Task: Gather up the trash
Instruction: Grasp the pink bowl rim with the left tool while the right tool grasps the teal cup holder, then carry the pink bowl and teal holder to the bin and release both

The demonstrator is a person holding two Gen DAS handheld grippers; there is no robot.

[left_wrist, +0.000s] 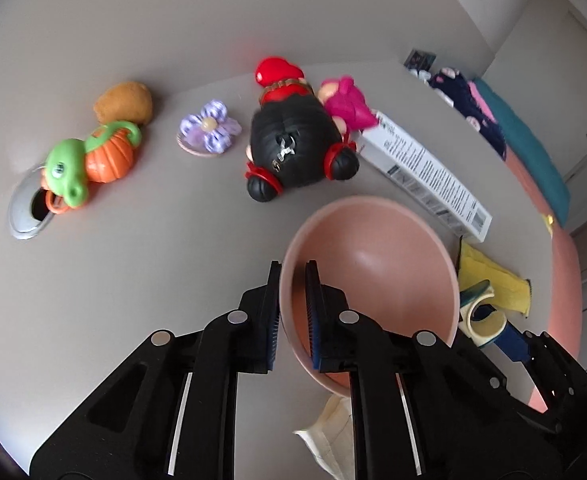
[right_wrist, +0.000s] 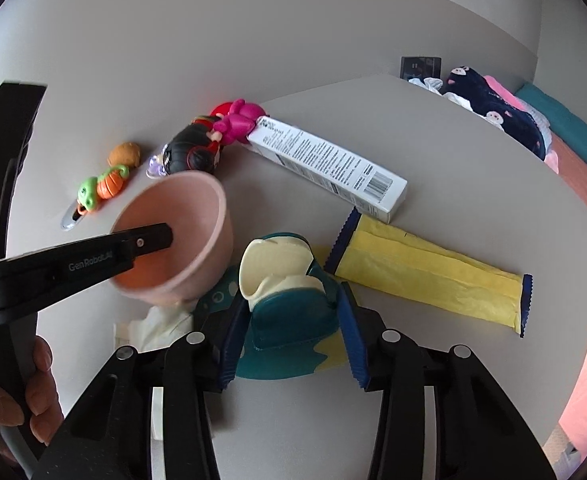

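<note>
My left gripper is shut on the near rim of a pink bowl, one pad inside and one outside. From the right wrist view that gripper reaches over the bowl, which stands tilted. My right gripper is shut on a crumpled teal paper cup with a cream lining, beside the bowl. The same cup appears at the right of the left wrist view. A yellow wrapper lies flat behind the cup. Crumpled white paper sits under the bowl's near side.
A long white box lies behind the wrapper. Toys crowd the far side: a black and red doll, a pink figure, a purple flower, a green and orange toy. A cable hole is at left. A hand grips the left tool.
</note>
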